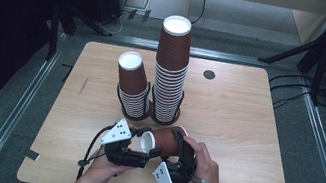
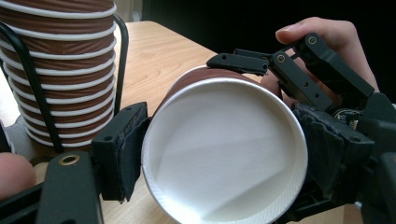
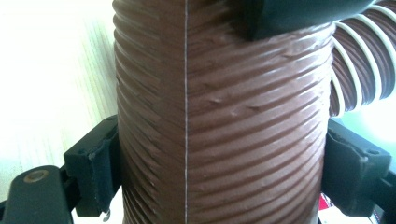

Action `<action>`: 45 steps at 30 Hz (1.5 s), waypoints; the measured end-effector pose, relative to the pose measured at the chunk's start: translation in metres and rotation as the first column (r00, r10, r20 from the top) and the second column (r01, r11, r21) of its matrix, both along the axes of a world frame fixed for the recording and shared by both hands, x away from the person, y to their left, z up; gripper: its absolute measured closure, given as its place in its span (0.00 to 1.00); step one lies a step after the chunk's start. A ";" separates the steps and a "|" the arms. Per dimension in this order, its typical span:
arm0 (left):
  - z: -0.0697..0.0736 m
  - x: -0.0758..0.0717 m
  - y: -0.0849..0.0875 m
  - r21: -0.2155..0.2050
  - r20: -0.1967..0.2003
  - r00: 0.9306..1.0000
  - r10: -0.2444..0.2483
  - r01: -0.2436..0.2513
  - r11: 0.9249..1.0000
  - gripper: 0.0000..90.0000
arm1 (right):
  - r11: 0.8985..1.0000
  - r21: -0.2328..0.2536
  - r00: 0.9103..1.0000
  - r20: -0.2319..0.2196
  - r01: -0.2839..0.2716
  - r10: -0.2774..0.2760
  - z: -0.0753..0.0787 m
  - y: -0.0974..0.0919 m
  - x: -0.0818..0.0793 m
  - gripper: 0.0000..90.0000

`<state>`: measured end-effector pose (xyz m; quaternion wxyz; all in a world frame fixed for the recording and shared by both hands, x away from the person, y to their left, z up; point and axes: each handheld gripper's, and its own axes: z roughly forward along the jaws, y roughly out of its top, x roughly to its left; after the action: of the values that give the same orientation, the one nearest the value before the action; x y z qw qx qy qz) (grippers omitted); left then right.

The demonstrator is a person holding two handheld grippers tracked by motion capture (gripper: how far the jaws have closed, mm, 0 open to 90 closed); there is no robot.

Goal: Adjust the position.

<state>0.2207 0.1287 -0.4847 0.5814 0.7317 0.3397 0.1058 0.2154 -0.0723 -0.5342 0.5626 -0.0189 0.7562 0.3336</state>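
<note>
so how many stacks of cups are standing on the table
2: a short stack at left and a tall stack beside it at right, both upside down in black wire holders. One separate cup lies held between the claws.

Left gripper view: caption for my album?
Both tongs grip one sideways brown paper cup beside stacked cups.

Ribbed brown paper cup [image 1: 165, 141], white inside, on its side, near the stacks [image 1: 170, 72]

Both tools [image 1: 150, 152] [image 1: 181, 148] clamped, side by side
</note>
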 end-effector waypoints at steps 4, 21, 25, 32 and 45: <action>0.000 0.000 0.000 -0.004 0.003 1.000 -0.002 0.002 1.000 0.25 | 1.000 -0.005 1.000 0.007 0.002 -0.002 0.000 0.000 -0.001 0.15; -0.001 -0.001 -0.003 0.044 0.001 1.000 -0.007 0.007 0.999 0.24 | 1.000 -0.002 1.000 0.000 -0.006 0.006 0.001 0.001 -0.001 0.15; 0.000 -0.001 -0.004 0.050 0.010 1.000 -0.011 0.010 0.999 0.24 | 1.000 0.012 1.000 -0.001 0.004 -0.004 -0.001 0.000 -0.002 0.13; 0.001 0.001 -0.003 0.049 0.022 1.000 0.016 -0.017 0.999 0.25 | 0.998 0.056 1.000 -0.007 0.020 -0.019 -0.001 -0.005 -0.003 0.09; 0.002 0.006 0.010 0.000 0.045 0.996 0.076 -0.076 0.997 0.25 | 0.988 0.136 0.998 -0.013 0.070 -0.069 -0.001 -0.017 -0.005 0.00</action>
<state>0.2267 0.1386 -0.4825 0.5836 0.7163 0.3541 0.1445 0.2104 -0.0896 -0.5350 0.5709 0.0473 0.7340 0.3648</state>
